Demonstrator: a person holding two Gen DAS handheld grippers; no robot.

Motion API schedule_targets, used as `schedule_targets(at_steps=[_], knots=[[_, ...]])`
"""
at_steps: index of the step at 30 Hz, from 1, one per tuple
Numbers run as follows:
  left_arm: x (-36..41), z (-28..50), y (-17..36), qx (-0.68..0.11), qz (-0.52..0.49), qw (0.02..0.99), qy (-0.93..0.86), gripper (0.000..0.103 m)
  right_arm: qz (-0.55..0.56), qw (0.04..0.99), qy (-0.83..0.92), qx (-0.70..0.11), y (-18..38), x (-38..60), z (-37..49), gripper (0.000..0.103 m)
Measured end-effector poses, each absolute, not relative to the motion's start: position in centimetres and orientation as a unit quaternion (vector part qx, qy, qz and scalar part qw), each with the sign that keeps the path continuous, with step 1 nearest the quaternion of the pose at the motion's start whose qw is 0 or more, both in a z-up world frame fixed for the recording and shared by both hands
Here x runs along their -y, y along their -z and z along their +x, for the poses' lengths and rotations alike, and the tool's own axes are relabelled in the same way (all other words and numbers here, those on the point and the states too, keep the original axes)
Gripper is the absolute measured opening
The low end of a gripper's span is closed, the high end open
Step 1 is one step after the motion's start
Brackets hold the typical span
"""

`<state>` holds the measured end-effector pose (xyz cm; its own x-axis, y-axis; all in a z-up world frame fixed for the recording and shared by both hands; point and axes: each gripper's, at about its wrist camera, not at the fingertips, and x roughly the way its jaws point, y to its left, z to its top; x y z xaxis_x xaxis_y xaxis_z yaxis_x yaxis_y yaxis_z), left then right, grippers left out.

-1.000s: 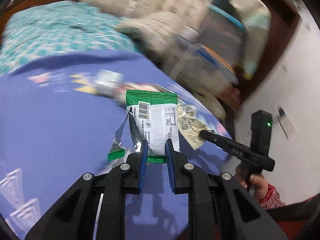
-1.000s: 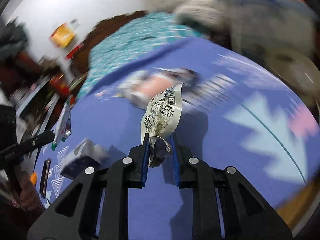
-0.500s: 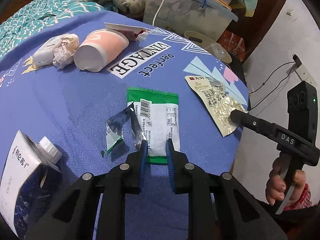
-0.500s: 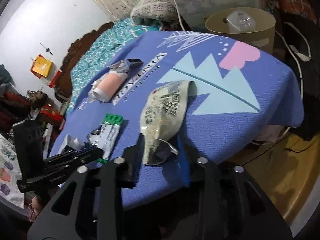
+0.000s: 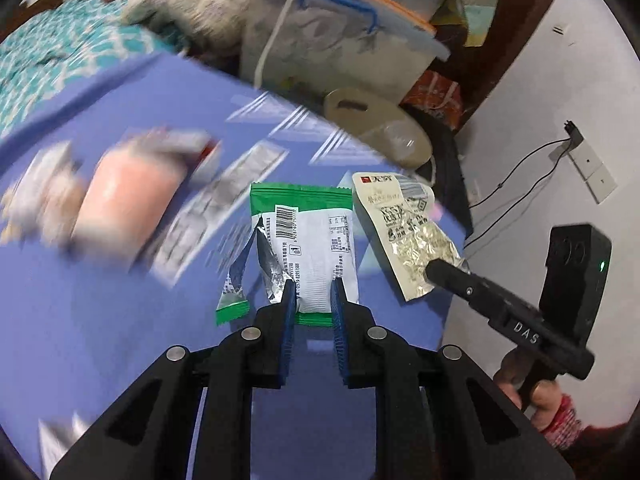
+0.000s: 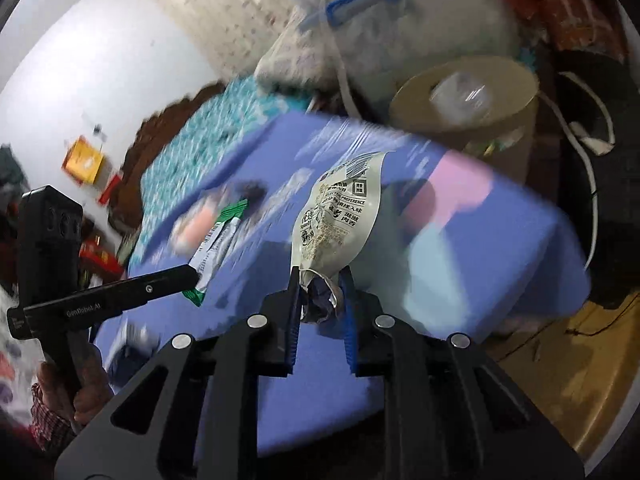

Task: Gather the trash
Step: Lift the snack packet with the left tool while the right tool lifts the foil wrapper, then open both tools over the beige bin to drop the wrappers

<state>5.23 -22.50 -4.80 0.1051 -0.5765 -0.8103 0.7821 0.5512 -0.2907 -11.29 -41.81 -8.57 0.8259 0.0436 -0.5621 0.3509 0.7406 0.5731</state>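
Note:
A green and white snack wrapper (image 5: 308,232), torn open along its left side, hangs from my left gripper (image 5: 313,284), which is shut on its lower edge above the blue tablecloth (image 5: 100,320). A beige and silver foil wrapper (image 6: 340,216) stands up from my right gripper (image 6: 320,280). Those jaws are closing, and the pads pinch the wrapper's crumpled end. In the left wrist view the beige wrapper (image 5: 404,224) and the right gripper (image 5: 434,270) sit just right of the green one. In the right wrist view the left gripper (image 6: 192,272) holds the green wrapper (image 6: 218,240) at the left.
A tan round bin (image 6: 468,96) with clear plastic inside stands off the table's far right corner. A pink cup (image 5: 124,200) and crumpled wrappers lie blurred on the cloth at the left. A lidded plastic box (image 5: 340,40) and a bed are behind.
Half a second ago the right jaws stood wider around the beige wrapper; now they pinch it and it is lifted. Both grippers have swung with their wrappers toward the table's right edge.

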Motion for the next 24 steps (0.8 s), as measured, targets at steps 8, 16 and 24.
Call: schedule_targets(at_steps=[8,16,24], knots=[[38.2,9.9,2.4,-0.473,0.142,0.699,0.517,0.016,0.384,0.879,0.178,-0.220,7.3,53.8,-9.8,0.021],[49.8,14.4,7.8,-0.526,0.165,0.671,0.495,0.021,0.379,0.856,0.224,-0.269,10.3,62.0,-5.1,0.024],[49.4,14.4,6.9,-0.508,0.159,0.693,0.485,0.069,0.374,0.862,0.234,-0.250,9.6,62.1,-5.2,0.077]])
